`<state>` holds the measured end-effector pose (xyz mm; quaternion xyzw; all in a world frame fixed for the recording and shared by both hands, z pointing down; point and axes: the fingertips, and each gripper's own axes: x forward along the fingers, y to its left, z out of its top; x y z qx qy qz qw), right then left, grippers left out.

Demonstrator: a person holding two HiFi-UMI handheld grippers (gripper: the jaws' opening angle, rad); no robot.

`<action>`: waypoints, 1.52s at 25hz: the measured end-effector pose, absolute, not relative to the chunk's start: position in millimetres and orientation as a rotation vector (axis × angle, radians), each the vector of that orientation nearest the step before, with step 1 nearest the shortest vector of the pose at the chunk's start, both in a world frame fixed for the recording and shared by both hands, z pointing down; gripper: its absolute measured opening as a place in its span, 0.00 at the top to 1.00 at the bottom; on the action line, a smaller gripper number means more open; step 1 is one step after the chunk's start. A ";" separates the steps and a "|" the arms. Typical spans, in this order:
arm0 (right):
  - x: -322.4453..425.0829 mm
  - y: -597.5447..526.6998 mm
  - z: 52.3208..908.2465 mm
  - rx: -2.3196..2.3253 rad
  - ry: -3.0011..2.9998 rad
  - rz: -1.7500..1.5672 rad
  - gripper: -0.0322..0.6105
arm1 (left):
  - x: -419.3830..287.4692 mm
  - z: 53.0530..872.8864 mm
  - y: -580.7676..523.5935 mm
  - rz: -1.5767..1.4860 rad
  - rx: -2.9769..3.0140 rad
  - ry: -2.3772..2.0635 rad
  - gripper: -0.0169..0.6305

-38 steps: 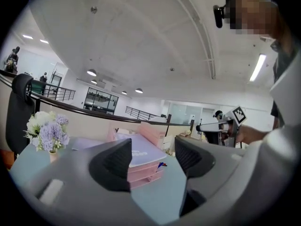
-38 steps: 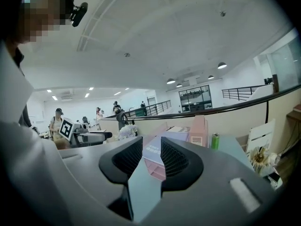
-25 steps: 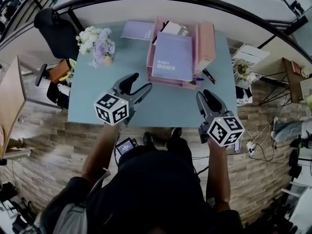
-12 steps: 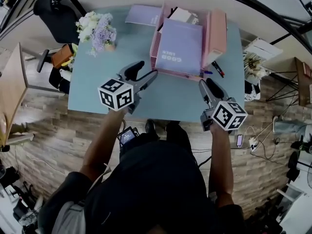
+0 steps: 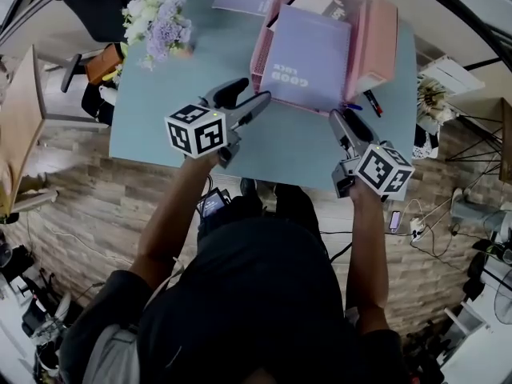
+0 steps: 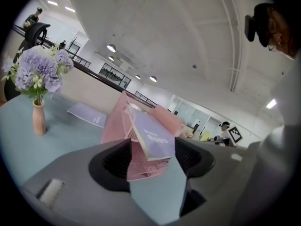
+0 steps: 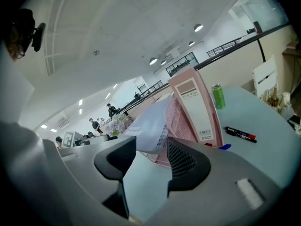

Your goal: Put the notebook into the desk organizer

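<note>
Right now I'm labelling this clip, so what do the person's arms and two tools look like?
The left tool and right tool are grey two-jaw clamps with black ribbed pads, each bearing a white cube of black square markers. The person wears a dark top, forearms uncovered. The right tool's jaws have just been opening, nothing between them.

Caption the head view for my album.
Empty left gripper and empty right gripper, its jaws just opening, face a lavender notebook atop a pink desk organizer on a blue table.

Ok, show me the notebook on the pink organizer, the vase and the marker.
notebook [image 5: 308, 54]: head view, centre of its lilac cover.
vase [image 6: 39, 120]: left gripper view, its pink body.
marker [image 7: 241, 134]: right gripper view, middle of barrel.
</note>
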<state>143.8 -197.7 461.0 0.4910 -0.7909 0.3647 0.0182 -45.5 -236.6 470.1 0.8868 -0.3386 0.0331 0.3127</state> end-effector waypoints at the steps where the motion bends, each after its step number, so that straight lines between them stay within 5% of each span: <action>1: 143.1 -200.2 463.6 1.520 -2.459 1.157 0.65 | -43.7 471.3 -238.0 0.081 2.333 -0.887 0.45; 12: 127.5 -214.6 483.2 1.428 -2.475 1.451 0.63 | -30.8 493.0 -247.3 0.081 2.256 -0.844 0.45; 15: 126.1 -217.8 487.4 1.431 -2.455 1.507 0.64 | -30.5 498.0 -249.1 0.080 2.235 -0.839 0.52; 21: 121.9 -218.4 489.9 1.402 -2.425 1.623 0.76 | -26.5 499.4 -249.6 0.012 2.187 -0.788 0.70; 28: 117.0 -218.6 480.7 1.397 -2.433 1.667 0.88 | -27.3 498.5 -249.5 -0.018 2.134 -0.765 0.75; 38: 108.0 -216.4 466.5 1.434 -2.450 1.509 0.89 | -26.8 475.9 -241.7 0.092 2.294 -0.835 0.78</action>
